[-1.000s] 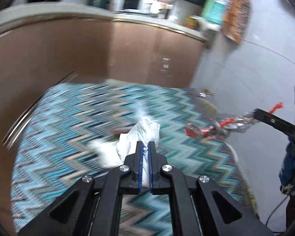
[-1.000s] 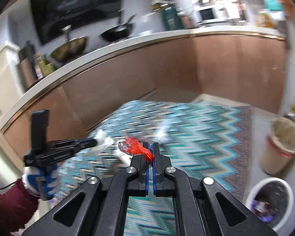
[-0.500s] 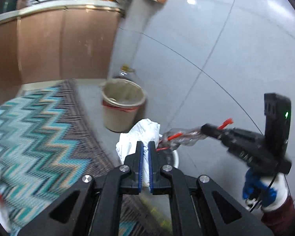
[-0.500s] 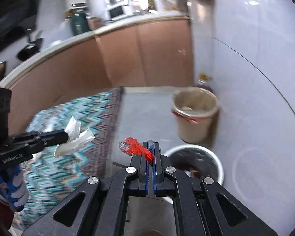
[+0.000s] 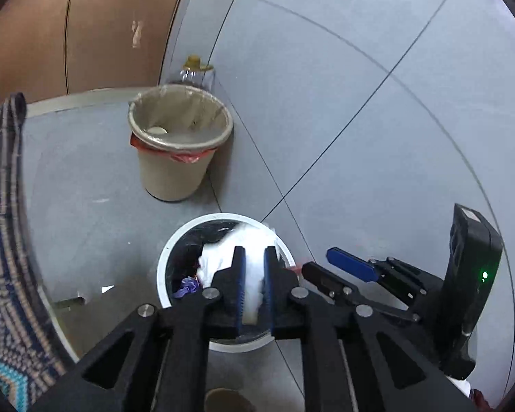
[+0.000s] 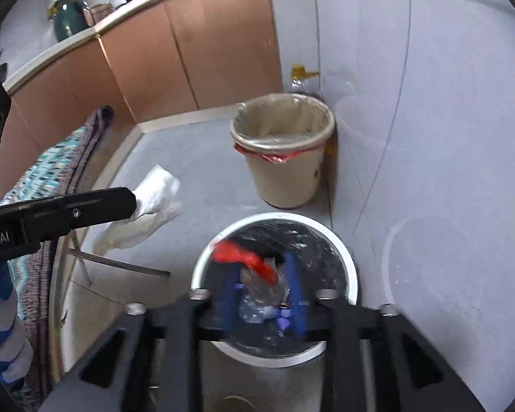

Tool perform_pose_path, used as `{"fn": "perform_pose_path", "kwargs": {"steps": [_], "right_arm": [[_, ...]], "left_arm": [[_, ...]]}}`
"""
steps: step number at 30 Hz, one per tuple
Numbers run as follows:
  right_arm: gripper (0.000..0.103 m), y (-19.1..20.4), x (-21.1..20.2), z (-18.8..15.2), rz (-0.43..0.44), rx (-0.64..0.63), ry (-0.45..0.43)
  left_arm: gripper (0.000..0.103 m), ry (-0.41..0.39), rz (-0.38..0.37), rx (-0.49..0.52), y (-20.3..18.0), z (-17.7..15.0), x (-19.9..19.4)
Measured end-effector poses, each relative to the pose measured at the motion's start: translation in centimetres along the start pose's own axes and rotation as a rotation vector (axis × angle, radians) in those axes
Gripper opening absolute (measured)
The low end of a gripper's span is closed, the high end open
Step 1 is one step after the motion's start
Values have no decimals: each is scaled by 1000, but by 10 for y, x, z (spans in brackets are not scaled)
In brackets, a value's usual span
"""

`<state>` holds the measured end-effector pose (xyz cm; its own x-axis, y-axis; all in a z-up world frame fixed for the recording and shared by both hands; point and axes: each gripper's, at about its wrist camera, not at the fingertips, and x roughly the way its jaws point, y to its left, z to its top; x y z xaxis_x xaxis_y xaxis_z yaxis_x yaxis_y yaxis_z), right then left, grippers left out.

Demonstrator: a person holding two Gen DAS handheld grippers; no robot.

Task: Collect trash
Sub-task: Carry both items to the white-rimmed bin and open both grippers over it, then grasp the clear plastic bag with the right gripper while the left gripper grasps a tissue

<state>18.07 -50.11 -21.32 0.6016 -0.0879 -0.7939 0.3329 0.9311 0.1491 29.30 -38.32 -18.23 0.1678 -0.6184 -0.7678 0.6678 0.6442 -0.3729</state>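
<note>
Right gripper (image 6: 262, 286) now open (wrapper (image 6: 245, 259) freed)

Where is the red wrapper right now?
In the right wrist view, the red wrapper is between the open fingers of the right gripper, directly over the white bin, near the tan bin.

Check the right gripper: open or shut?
Open. The right gripper has its blue fingers spread, with the red wrapper loose between them above the white bin.
</note>
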Motion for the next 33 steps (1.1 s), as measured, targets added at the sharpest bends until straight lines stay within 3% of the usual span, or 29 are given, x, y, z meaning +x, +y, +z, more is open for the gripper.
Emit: {"fn": "perform_pose_path", "kwargs": {"steps": [7, 15, 18, 20, 21, 28, 33], "right_arm": [[46, -12, 0, -6, -37, 31, -1], [47, 18, -39, 1, -8, -7, -61], [47, 43, -57, 9, 25, -43, -92], [47, 66, -71, 15, 64, -73, -112], [47, 75, -77, 17, 75, -85, -119], [47, 166, -108, 28, 226, -212, -140], [47, 236, -114, 28, 355, -300, -116]], "left_arm": [[18, -20, 12, -4, 1, -1, -1], [18, -148, 86, -12, 15, -12, -74], [22, -199, 130, -21, 30, -20, -113], [34, -233, 162, -33, 42, -27, -140], [35, -248, 177, -42, 49, -31, -152], [35, -324, 313, -95, 118, -68, -247], [35, -357, 417, -168, 168, -116, -309]]}}
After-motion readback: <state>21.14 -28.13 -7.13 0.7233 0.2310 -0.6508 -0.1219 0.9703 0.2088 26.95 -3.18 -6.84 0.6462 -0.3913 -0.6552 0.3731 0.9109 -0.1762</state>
